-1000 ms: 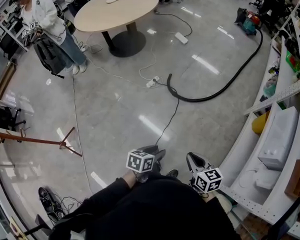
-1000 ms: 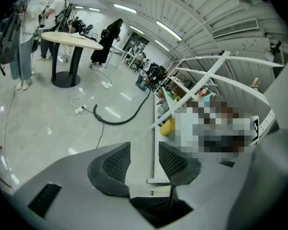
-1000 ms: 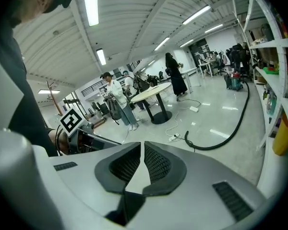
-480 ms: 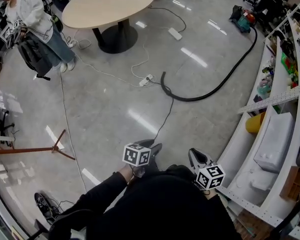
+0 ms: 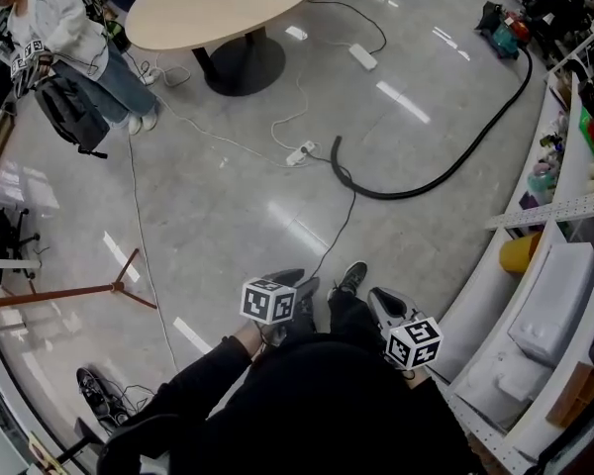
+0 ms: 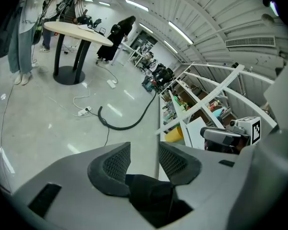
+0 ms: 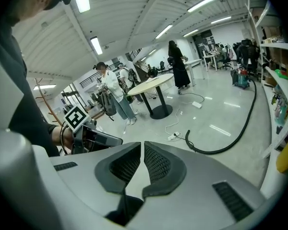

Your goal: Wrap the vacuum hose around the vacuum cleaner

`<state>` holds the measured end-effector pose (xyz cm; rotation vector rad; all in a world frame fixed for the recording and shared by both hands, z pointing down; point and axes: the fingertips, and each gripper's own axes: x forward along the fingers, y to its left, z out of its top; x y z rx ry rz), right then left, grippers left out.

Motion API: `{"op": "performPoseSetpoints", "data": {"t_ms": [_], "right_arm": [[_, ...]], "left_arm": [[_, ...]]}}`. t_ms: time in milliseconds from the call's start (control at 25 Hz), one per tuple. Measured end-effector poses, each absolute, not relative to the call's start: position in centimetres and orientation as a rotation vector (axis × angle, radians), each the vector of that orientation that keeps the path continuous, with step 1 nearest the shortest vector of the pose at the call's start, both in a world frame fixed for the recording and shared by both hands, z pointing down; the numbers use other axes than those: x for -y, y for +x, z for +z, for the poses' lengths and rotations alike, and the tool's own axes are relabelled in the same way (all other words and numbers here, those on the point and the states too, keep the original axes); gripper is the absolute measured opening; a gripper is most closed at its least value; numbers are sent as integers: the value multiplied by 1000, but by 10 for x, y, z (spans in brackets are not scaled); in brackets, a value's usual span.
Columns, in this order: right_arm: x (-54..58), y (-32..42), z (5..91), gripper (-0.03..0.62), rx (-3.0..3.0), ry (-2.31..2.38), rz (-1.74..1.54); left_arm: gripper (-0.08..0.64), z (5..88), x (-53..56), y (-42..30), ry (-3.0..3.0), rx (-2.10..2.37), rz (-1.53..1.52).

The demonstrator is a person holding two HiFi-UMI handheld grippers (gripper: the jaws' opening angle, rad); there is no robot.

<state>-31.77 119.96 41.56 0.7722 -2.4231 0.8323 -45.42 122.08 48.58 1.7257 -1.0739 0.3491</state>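
The long black ribbed vacuum hose (image 5: 453, 166) lies curved on the glossy grey floor (image 5: 228, 216) at the head view's upper right. It runs to the small red-and-teal vacuum cleaner (image 5: 503, 30) near the top right corner. Both grippers sit at bottom centre, well apart from it. The left gripper (image 5: 299, 283) has its jaws slightly parted and empty, and the right gripper (image 5: 379, 298) has its jaws together on nothing. This looks like the approach; next, one gripper must reach and clamp the hose's free end. The cleaner's shape and its hose joint are too small to make out.
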Motion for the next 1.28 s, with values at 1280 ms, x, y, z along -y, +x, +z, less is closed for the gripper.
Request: {"op": "performPoseSetpoints", "data": {"t_ms": [1280], "right_arm": [[-881, -332, 461, 34, 2318, 753, 922]], "left_arm": [[196, 484, -901, -457, 1713, 1064, 369]]}}
